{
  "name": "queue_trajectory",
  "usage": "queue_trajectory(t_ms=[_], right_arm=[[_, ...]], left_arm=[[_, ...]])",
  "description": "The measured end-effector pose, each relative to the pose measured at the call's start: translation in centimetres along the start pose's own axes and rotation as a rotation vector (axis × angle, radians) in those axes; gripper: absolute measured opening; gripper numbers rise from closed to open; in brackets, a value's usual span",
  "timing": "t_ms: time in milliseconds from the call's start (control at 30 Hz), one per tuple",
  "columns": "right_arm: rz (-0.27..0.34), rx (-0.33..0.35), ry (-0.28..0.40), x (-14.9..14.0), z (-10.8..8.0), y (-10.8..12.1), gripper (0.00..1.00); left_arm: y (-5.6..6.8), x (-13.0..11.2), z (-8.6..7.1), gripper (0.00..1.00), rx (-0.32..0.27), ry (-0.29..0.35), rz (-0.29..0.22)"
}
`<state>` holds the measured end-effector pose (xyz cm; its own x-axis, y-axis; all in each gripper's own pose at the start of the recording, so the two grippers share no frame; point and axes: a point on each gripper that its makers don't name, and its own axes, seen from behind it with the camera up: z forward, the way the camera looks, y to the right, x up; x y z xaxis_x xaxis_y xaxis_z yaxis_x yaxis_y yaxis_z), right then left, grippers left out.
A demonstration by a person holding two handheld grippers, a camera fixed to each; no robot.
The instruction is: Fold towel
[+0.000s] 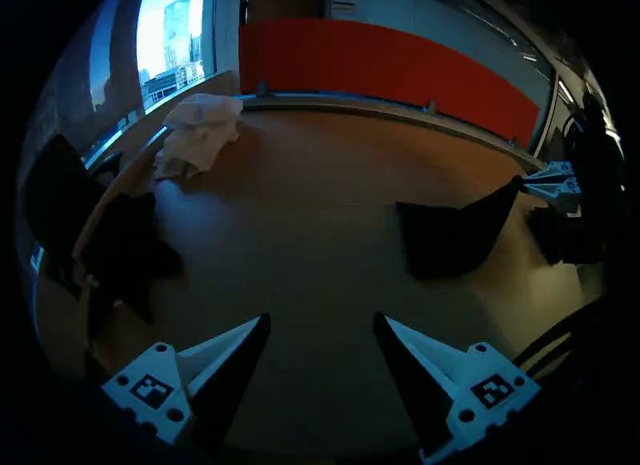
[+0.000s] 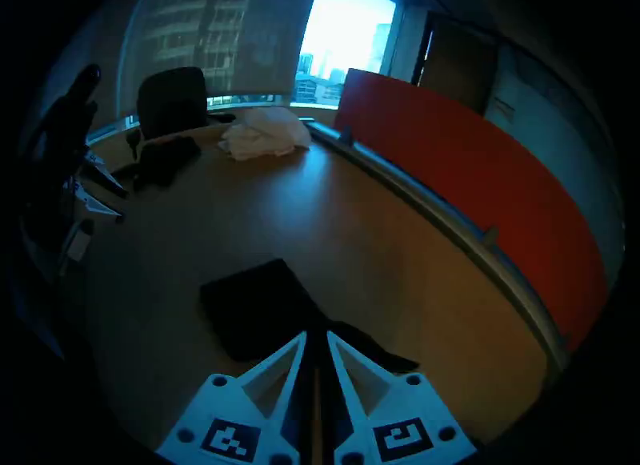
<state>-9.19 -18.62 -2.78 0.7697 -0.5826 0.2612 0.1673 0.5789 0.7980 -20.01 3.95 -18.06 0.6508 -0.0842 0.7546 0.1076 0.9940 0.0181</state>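
While the right gripper [image 2: 316,357] pinched one corner of the dark towel [image 2: 256,305] between jaws pressed nearly together, the rest of the cloth lay flat on the wooden desk [image 2: 336,217], near its middle. From the left gripper view, the pinched corner stood up in a point off the wood, drawn toward the right gripper's tips at the desk's right side. The left gripper [image 1: 320,345] hung over bare wood with its jaws spread wide, well apart from the towel. A heap of white cloth [image 1: 198,133] sat at the far corner of the desk beside the window [image 1: 172,41], through which city towers were visible. A red partition [image 1: 384,65] ran along the desk's far edge. A black office chair [image 2: 172,101] stood by the window, and a dark object [image 2: 164,159], too dim to make out, lay on the desk just in front of it.
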Motion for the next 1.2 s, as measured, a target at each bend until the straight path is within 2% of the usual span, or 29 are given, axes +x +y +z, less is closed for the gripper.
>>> queue_trajectory(t_ms=[300,700,967,1200], right_arm=[[-0.04,0.058,-0.003,1.4,2.0,-2.0,0.02],[-0.104,0.182,-0.025,2.9,6.9,-7.1,0.02],[-0.115,0.236,-0.077,1.6,10.2,-9.5,0.02],[-0.126,0.238,-0.106,0.9,10.7,-10.0,0.03]], left_arm=[[-0.8,-0.4,-0.8,0.95,0.006,0.003,-0.03],[-2.3,-1.5,-2.6,0.96,0.033,0.006,-0.08],[-3.1,-1.9,-3.4,0.96,0.038,0.012,-0.115],[-3.4,-1.9,-3.5,0.95,0.041,0.014,-0.113]])
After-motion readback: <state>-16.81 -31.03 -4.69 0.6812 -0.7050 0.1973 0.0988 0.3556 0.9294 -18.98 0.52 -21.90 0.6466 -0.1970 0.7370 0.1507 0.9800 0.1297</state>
